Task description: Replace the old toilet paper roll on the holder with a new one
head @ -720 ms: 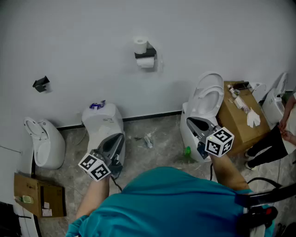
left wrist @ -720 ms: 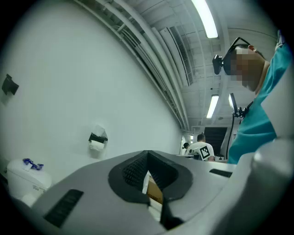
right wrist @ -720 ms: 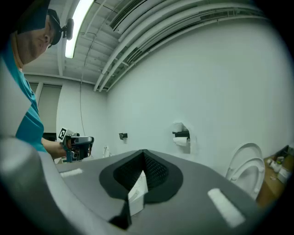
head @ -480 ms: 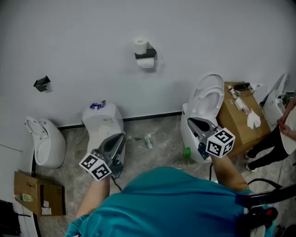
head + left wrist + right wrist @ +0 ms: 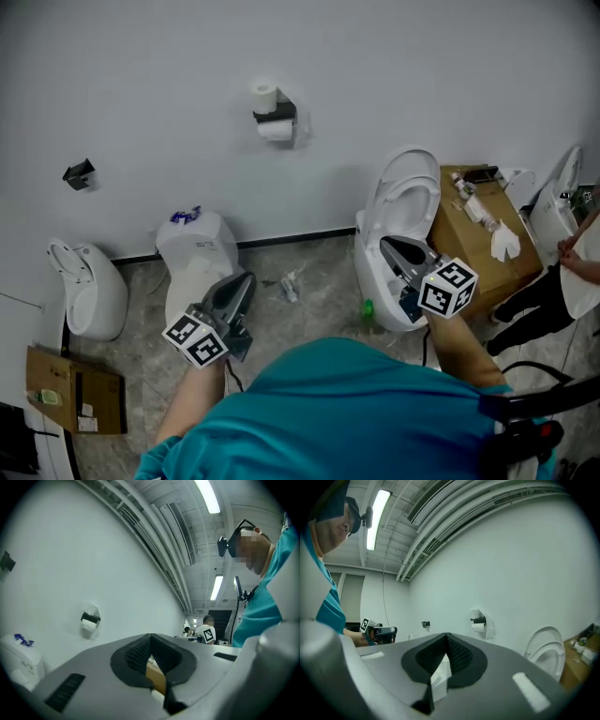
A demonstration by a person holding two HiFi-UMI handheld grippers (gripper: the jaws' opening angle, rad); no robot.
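Observation:
A black wall holder [image 5: 276, 113] carries a hanging paper roll [image 5: 276, 130]. A second white roll [image 5: 265, 96] stands upright on top of it. Both grippers are held low and far from the wall, pointing toward it. My left gripper [image 5: 246, 278] is shut with nothing between its pads, over the left toilet. My right gripper [image 5: 386, 246] is also shut and empty, over the open toilet bowl. The left gripper view has the holder [image 5: 90, 618] small at left beyond the closed jaws. In the right gripper view the holder [image 5: 478, 620] sits right of centre.
A toilet with its lid raised [image 5: 403, 202] stands at right, next to a cardboard box [image 5: 473, 246] with small items on it. Another toilet [image 5: 192, 251] and a white fixture [image 5: 89, 291] stand at left. A green bottle [image 5: 367, 308] lies on the floor. A person's legs [image 5: 534, 298] are at far right.
In the head view the holder, toilets and box have slid a little to the left. Both grippers keep their places in the picture and stay shut.

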